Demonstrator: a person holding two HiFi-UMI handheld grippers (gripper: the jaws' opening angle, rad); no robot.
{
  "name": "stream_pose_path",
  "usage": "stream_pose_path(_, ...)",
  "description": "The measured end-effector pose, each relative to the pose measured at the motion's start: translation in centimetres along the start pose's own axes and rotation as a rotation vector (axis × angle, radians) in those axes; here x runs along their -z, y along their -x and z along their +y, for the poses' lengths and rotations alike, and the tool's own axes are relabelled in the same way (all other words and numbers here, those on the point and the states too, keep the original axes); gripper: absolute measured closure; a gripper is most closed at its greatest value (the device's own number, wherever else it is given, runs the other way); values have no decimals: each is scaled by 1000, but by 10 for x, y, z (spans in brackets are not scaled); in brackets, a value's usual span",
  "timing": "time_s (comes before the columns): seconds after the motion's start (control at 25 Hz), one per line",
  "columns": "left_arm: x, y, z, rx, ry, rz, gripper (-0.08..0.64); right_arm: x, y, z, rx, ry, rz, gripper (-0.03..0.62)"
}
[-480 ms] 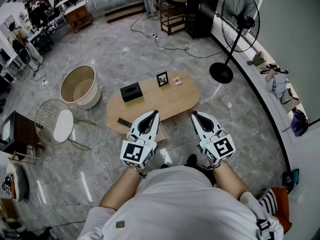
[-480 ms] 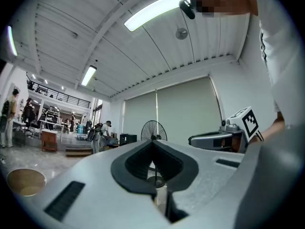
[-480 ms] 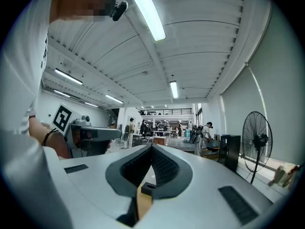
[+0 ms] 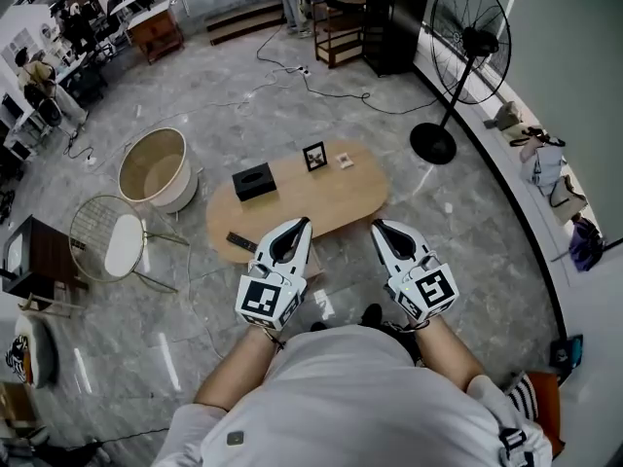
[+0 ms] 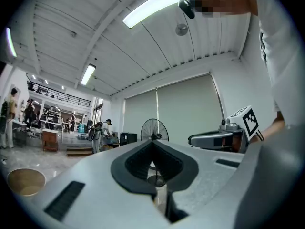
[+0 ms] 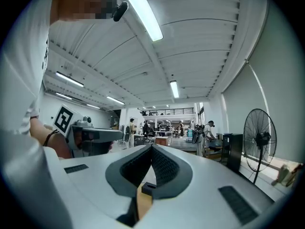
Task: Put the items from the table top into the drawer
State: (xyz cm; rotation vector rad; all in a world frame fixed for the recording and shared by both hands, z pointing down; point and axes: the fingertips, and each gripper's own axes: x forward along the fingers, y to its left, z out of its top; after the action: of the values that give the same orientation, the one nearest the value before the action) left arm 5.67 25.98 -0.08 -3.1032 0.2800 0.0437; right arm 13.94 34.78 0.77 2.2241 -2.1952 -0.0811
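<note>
With the left gripper (image 4: 297,230) and right gripper (image 4: 380,227) both closed on nothing, near the oval counter (image 4: 331,202) carrying the black box (image 4: 254,180), picture frame (image 4: 315,154) and near-left remote (image 4: 241,242), best step closer and open one gripper first.

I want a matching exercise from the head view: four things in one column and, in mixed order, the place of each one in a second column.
1. black box
2. picture frame
3. remote control
4. standing fan

A. past the right end of the table
B. near edge of the table, left
C. far edge of the table, near the middle
D. far left part of the table

Pairs: 1-D, 2-C, 3-B, 4-A
</note>
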Motion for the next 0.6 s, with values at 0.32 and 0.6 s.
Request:
stream_pose_path(0.32, 1, -51, -16, -9, -6, 10, 551, 1, 6, -55, 19, -10, -7, 566)
stream_pose_path(0.6, 7, -108, -36, -21, -5, 15, 551, 7, 19, -118, 29, -24, -3, 566)
